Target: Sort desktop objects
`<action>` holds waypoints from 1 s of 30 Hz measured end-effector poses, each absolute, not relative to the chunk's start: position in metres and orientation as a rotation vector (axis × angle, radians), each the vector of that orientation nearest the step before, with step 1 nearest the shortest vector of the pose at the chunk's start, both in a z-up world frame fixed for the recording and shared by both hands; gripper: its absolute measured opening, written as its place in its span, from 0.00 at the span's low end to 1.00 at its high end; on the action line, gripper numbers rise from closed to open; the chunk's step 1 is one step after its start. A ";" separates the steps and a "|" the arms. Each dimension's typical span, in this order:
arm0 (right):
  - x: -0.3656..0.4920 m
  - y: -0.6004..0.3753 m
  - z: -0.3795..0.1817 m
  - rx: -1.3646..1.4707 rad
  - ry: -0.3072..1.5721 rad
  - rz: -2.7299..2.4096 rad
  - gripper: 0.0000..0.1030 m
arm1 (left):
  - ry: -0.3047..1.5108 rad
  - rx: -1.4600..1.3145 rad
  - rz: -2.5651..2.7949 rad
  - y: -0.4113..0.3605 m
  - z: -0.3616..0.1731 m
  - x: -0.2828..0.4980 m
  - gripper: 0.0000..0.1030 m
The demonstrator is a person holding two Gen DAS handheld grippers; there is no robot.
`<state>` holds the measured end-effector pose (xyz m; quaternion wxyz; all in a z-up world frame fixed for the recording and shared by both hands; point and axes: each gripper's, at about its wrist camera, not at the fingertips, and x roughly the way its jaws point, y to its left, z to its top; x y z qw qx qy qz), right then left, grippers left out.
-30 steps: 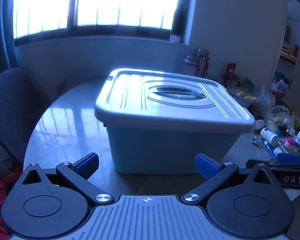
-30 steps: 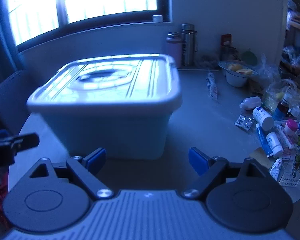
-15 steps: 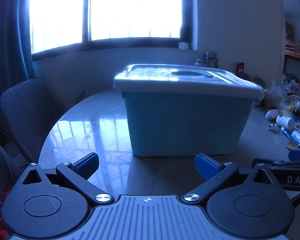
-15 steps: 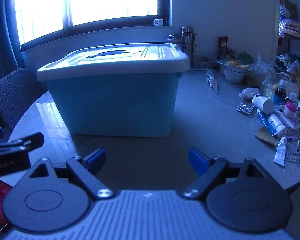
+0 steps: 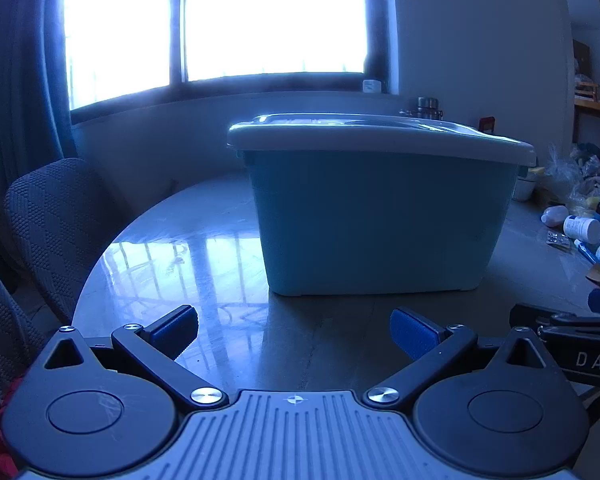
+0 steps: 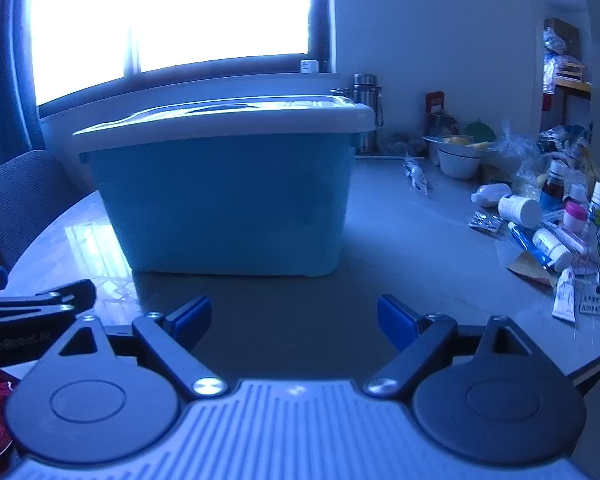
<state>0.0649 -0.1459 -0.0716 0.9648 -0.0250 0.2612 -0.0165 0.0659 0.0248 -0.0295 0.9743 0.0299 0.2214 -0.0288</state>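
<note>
Bin (image 5: 380,220): blue storage box, white lid (image 5: 380,136) seated flat; it stands mid-counter, right ahead of both your tools, so you'll likely need the lid off before anything goes in.
Clutter (image 6: 540,220): right of the bin, well apart — white pill bottles lying on their sides, blister pack, tubes, small upright bottles; loose, unsorted.
Left tool (image 5: 294,330): released, nothing between the jaws, low over the counter just in front of the bin.
Right tool (image 6: 294,318): also spread wide and empty, before the bin's right half, closer to the clutter.
Counter (image 5: 188,256): glossy, round-edged, bare left of the bin.
Chair (image 5: 52,220): left of the bin, off the counter.
</note>
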 end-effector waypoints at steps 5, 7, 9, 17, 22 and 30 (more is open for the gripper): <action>0.062 -0.146 -0.081 -0.061 0.526 -0.023 0.87 | 0.443 0.070 -0.059 0.021 -0.036 0.068 1.00; 0.061 -0.146 -0.084 -0.060 0.526 -0.021 0.87 | 0.436 0.067 -0.062 0.020 -0.038 0.069 1.00; 0.061 -0.147 -0.086 -0.058 0.528 -0.029 0.87 | 0.432 0.066 -0.068 0.018 -0.040 0.070 1.00; 0.063 -0.150 -0.085 -0.044 0.524 -0.029 0.87 | 0.426 0.048 -0.069 0.013 -0.043 0.074 1.00; 0.062 -0.151 -0.085 -0.038 0.523 -0.029 0.87 | 0.427 0.040 -0.069 0.010 -0.043 0.074 1.00; 0.062 -0.151 -0.085 -0.039 0.529 -0.019 0.87 | 0.439 0.028 -0.058 0.009 -0.047 0.075 1.00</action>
